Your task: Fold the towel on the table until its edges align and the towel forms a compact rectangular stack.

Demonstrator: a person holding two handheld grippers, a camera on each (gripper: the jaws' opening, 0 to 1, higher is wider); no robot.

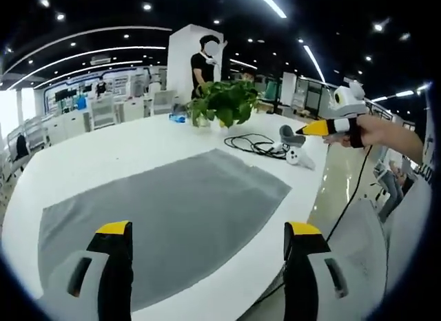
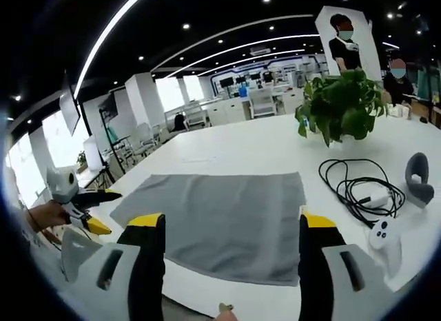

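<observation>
The grey towel (image 1: pixel 165 221) lies flat and unfolded on the white surface (image 1: pixel 103 159), straight ahead of the left gripper (image 1: pixel 207 249), whose jaws stand apart and empty; its long axis runs lower left to upper right. In the right gripper view, the right gripper (image 2: pixel 231 235), jaws likewise apart, faces the towel's near edge. A black cable (image 2: pixel 355 187), a controller (image 2: pixel 382 235) and a potted plant (image 2: pixel 341 107) lie beyond the towel's right side.

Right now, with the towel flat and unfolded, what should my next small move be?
Probably lower both grippers to the towel's near edge: left gripper and right gripper both hover open above it, holding nothing, and no fold has begun.
</observation>
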